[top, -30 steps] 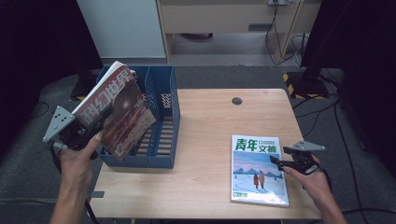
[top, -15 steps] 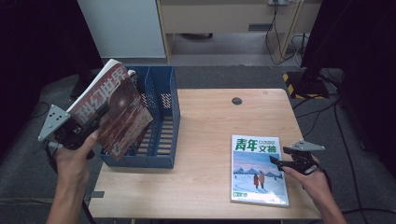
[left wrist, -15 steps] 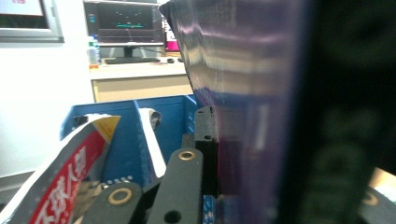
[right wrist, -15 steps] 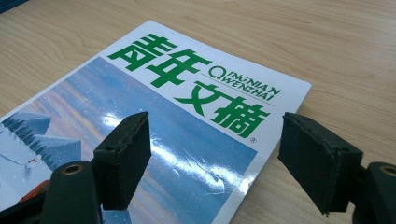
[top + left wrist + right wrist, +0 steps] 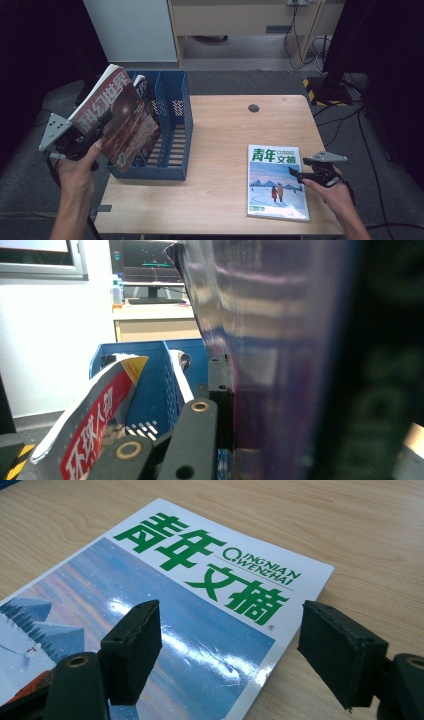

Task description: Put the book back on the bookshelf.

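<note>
From the high view I see the wooden table (image 5: 220,150) evenly lit from above, its surroundings falling to near black. Overhead glare streaks the glossy magazine (image 5: 165,630) cover. The held magazine (image 5: 280,365) looms blurred, too close to focus.

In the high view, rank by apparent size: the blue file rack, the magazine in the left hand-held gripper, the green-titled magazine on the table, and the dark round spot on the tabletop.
1. Blue file rack.
2-3. Held magazine and green-titled magazine: too close; the held one is raised nearer the camera.
4. Dark round spot.
</note>
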A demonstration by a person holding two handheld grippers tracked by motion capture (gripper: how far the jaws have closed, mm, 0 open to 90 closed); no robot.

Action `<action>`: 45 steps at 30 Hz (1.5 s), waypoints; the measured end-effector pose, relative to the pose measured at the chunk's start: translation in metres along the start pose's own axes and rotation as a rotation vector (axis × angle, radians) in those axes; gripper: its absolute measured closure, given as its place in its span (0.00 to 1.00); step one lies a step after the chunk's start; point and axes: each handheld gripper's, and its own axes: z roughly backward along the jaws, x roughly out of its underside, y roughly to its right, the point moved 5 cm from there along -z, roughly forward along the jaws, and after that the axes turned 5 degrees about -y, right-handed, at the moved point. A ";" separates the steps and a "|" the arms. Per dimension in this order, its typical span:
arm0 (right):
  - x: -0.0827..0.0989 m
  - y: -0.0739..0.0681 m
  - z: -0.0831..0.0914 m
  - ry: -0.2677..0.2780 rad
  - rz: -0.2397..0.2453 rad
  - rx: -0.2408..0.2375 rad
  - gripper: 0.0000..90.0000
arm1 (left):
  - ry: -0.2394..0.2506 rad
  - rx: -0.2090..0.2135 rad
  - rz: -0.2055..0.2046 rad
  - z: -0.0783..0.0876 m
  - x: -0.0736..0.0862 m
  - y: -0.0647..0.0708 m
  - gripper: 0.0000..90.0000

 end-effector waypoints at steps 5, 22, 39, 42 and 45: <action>0.000 0.000 0.000 0.000 -0.001 0.000 0.28 | -0.010 -0.020 -0.009 -0.010 -0.002 0.006 0.93; 0.001 0.002 0.001 0.007 -0.006 -0.007 0.28 | -0.021 -0.059 0.026 -0.048 0.004 0.014 0.93; 0.002 0.003 0.001 0.002 -0.007 -0.003 0.29 | -0.022 -0.100 0.029 -0.065 0.018 0.011 0.93; 0.003 0.003 0.001 -0.002 -0.015 -0.004 0.29 | -0.028 -0.108 0.032 -0.066 0.022 0.010 0.93; 0.003 0.003 0.000 -0.003 -0.012 -0.003 0.29 | -0.031 -0.107 0.040 -0.067 0.025 0.009 0.93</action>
